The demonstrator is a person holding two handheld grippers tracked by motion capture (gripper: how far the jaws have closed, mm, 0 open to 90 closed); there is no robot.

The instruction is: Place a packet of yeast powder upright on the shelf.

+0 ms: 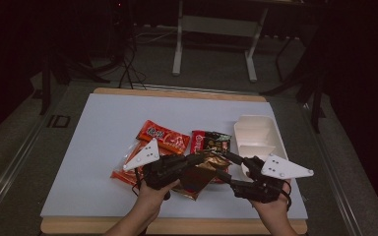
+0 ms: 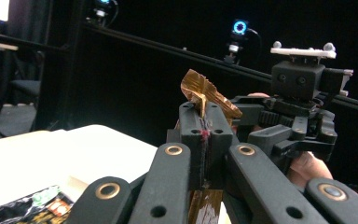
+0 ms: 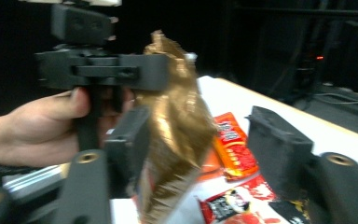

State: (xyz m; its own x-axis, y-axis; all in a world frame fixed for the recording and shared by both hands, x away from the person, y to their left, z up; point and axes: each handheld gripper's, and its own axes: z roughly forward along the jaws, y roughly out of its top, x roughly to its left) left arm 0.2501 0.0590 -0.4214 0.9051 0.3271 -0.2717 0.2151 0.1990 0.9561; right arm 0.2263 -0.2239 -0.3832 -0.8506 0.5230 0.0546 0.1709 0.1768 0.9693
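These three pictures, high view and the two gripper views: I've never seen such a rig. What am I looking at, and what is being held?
A person at a table works a hand-held two-jaw tool in each hand. The high view looks down from above; each gripper view comes from a camera riding on that tool, looking along its black jaws. The left gripper is shut on the top edge of a brown-gold snack packet, lifted off the white table. The right gripper has its jaws either side of the packet, one pad close against it, the other clearly apart. On the table lie an orange-red packet, a red-and-black packet and a white compartment tray.
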